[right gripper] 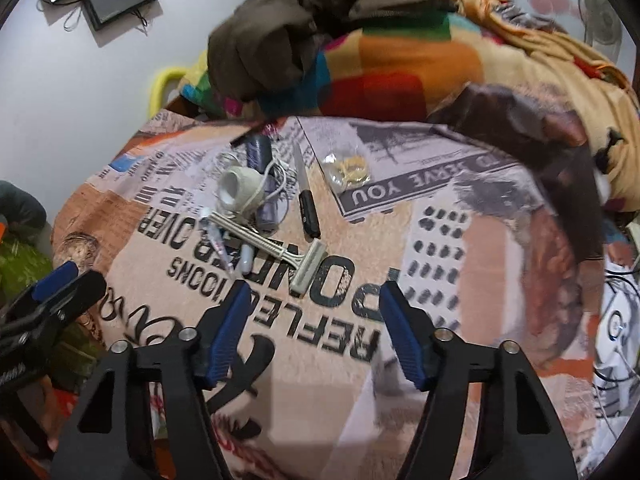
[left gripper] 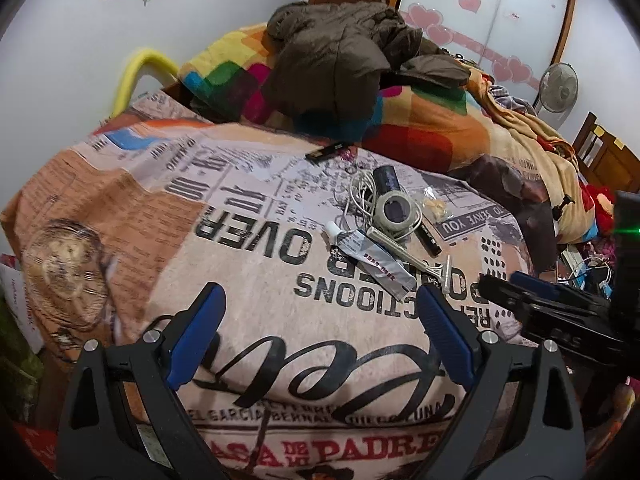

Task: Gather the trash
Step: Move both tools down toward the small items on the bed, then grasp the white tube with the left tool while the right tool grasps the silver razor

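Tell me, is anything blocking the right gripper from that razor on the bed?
Nothing visible. The right gripper, jaws apart and empty, hangs just short of the razor, whose head faces it with only bare bedspread between.

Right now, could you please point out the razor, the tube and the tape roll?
razor [right gripper: 308,276]: right wrist view, on its head.
tube [left gripper: 372,258]: left wrist view, mid-body.
tape roll [left gripper: 394,208]: left wrist view, on its rim.

White walls [left gripper: 60,60] surround a cluttered bed [left gripper: 120,208], fan [left gripper: 558,87] beyond.

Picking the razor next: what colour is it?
Pale silver-grey razor, clearest in the right wrist view.
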A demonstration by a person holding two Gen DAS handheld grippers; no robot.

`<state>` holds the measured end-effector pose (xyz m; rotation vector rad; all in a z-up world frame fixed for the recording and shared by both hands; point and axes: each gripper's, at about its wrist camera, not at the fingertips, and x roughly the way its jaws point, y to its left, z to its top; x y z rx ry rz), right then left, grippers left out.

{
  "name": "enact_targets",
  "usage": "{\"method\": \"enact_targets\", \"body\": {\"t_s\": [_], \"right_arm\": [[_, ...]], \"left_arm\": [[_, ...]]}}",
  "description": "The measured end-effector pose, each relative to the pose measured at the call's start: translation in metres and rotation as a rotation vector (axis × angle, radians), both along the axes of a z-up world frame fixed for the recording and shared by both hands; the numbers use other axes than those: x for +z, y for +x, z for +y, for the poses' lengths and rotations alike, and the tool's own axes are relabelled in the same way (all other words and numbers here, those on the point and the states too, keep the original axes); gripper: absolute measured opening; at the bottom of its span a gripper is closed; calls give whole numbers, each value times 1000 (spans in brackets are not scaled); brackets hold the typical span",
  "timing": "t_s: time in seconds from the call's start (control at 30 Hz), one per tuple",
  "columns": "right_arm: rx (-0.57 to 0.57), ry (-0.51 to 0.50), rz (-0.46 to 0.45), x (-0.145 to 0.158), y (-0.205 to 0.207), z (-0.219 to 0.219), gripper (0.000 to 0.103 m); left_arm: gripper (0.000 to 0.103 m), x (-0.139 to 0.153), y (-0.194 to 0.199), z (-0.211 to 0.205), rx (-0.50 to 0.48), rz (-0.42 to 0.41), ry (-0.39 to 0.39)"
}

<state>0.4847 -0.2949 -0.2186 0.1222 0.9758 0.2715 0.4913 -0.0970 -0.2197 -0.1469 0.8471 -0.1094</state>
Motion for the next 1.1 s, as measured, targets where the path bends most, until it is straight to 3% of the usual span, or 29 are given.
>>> {"method": "enact_targets", "body": {"t_s": [0.1,0.23,0.3,0.4,0.57,0.63,0.8,1.03,1.1], "right_arm": [[13,-15,1,-9,10,6,55],[39,-35,-1,-17,18,12,43],[51,-63,13,-25,21,17,35],[52,-78,-4,-28,20,18,33],[37,-52,-19,-29,20,9,24],[27,-52,-19,-30,20,6,14],[0,-53,-15,-30,16,-6,12],[-33,-37,-10,-28,13,-16,12],[-35,-29,-16,-27,12,-18,12]], "left_arm": [[84,-12,12,-4,-11,22,-2],[78,-22,21,-8,-20,22,-1],[69,-26,27,-11,-30,29,-14],[59,-30,39,-15,-49,53,-59],[56,-35,56,-27,-60,77,-149],[54,-39,61,-34,-68,89,-154],[53,-47,64,-40,-42,90,-120],[53,-55,85,-17,56,101,-113],[39,-60,93,-14,74,118,-124]]}}
